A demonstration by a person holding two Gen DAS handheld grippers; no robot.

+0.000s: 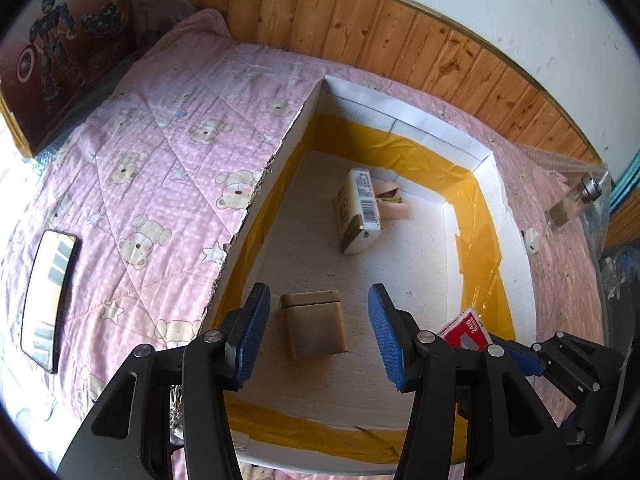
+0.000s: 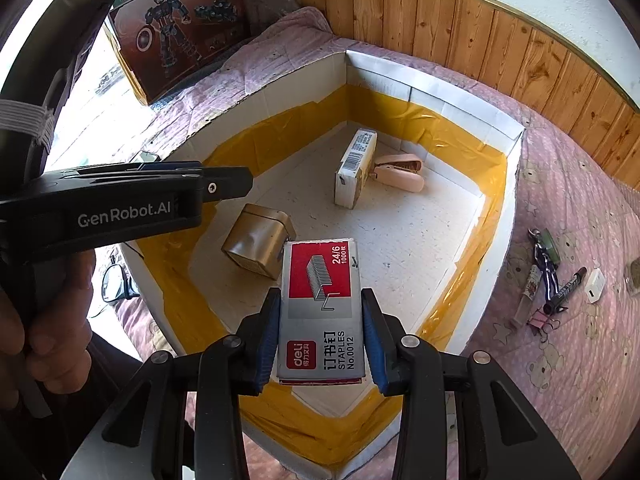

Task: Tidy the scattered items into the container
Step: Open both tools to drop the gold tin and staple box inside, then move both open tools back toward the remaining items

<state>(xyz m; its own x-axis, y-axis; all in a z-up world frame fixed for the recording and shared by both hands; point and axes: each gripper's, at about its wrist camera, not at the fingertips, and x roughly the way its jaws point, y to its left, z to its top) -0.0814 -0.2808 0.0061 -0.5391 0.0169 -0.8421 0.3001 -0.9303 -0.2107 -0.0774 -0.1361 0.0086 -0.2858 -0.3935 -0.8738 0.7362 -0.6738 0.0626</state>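
A white foam box [image 1: 432,132] [image 2: 516,148] with yellow tape lining sits on a pink bear-print quilt. Inside lie a gold tin [image 1: 314,324] [image 2: 260,240], a white-and-yellow carton [image 1: 360,210] [image 2: 354,168] and a pink stapler [image 1: 394,202] [image 2: 400,170]. My left gripper [image 1: 316,336] is open and empty, above the gold tin. My right gripper [image 2: 320,336] is shut on a red-and-grey staples box [image 2: 320,280], held over the foam box's near part. The staples box also shows in the left wrist view [image 1: 466,326].
On the quilt right of the box lie a marker [image 2: 566,290], a keychain [image 2: 544,256], a small tube [image 2: 528,292], a binder clip [image 2: 540,320] and a white charger [image 1: 531,240] [image 2: 594,286]. A glass jar [image 1: 572,204] lies far right. A phone [image 1: 48,300] lies left. A toy box [image 1: 60,52] stands at the back.
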